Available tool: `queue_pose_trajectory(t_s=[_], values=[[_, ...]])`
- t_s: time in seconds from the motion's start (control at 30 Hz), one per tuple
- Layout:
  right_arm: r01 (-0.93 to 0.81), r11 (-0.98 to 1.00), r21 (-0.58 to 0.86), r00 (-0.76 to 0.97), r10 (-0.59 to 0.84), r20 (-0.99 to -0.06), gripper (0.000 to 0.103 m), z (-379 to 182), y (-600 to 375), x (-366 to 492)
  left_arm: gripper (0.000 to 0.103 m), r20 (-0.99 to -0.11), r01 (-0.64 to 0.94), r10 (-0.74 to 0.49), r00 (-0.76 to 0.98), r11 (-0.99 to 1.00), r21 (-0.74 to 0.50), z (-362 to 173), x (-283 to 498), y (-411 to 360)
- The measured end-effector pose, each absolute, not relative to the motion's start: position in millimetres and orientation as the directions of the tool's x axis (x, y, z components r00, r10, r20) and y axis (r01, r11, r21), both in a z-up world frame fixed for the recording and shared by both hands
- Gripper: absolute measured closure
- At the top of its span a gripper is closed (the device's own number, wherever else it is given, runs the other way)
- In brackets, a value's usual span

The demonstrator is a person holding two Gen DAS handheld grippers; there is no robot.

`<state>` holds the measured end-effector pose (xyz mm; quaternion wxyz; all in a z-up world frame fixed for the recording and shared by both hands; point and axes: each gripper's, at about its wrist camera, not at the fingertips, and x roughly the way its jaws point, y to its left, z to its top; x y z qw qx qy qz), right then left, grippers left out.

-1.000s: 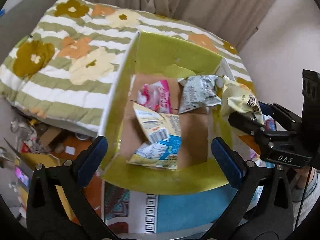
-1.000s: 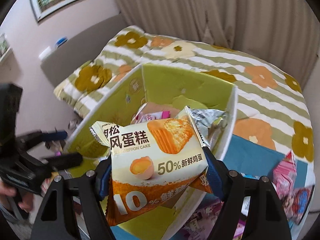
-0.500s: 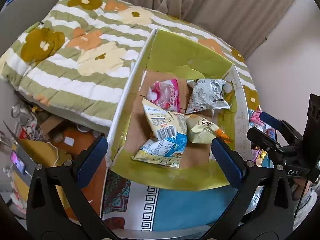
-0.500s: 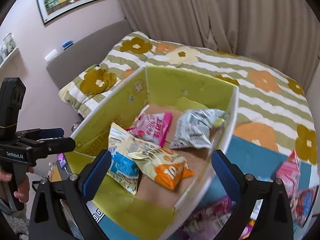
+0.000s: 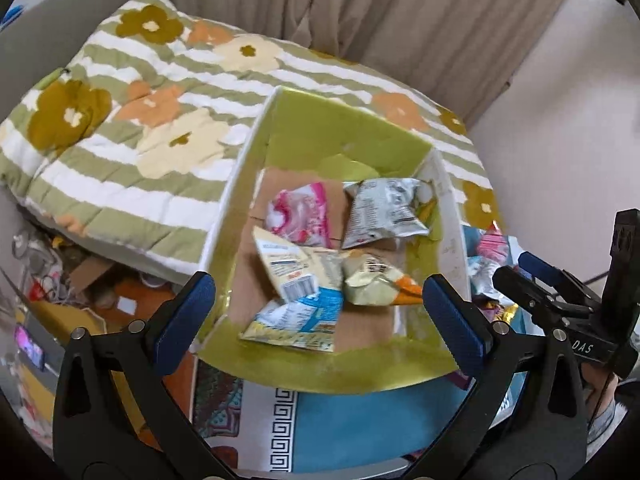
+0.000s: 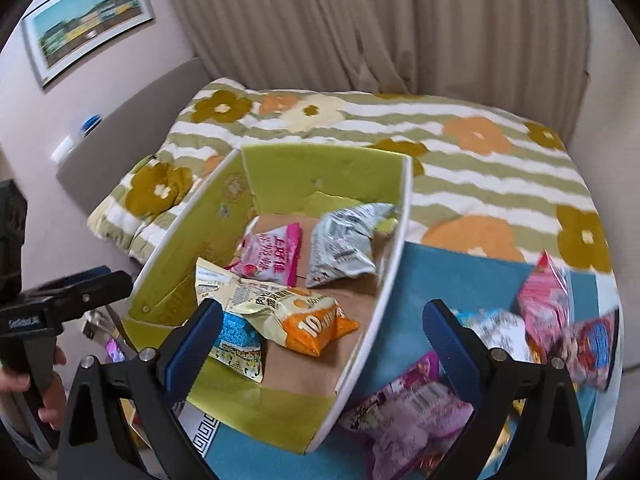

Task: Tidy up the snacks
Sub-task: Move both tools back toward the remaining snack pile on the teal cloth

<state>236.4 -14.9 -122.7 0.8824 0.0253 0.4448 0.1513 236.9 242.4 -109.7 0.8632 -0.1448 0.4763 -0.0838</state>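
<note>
Floral bedspread (image 6: 440,152), beige curtains (image 6: 360,24)

Lime-green box (image 6: 320,168), pink packet (image 6: 272,260), green-striped flowered quilt (image 6: 480,160), blue cloth (image 6: 460,276)

box (image 6: 394,248) open-topped, walls all round | floor bare at near right corner; four snack packets (image 6: 308,322) fill the rest | loose packets (image 6: 416,412) right of box, blurred, perhaps overlapping

Home bedroom, floral striped quilt (image 6: 400,140) on bed, curtains (image 6: 360,24), framed picture (image 6: 86,20)
</note>
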Motion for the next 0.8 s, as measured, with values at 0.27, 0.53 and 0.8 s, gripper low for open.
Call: queue_pose_trajectory(t_s=[0.27,0.53,0.8], values=[[-0.170,0.966,0.195,0.643,0.258,-0.721,0.003,-91.7,-51.1,207.0,0.000,-0.767,0.090,-0.313,0.560,0.943,-0.320,-83.9,218.1,192.9],[-0.125,0.971,0.205,0.711,0.231,-0.664,0.003,-67.5,-133.9,162.7,0.000,-0.741,0.112,-0.320,0.591,0.942,-0.318,-72.0,180.1,112.7],[-0.135,0.975,0.177,0.693,0.221,-0.687,0.003,-76.9,-214.6,126.1,0.000,-0.760,0.150,-0.318,0.567,0.947,-0.284,-88.0,147.4,13.8]])
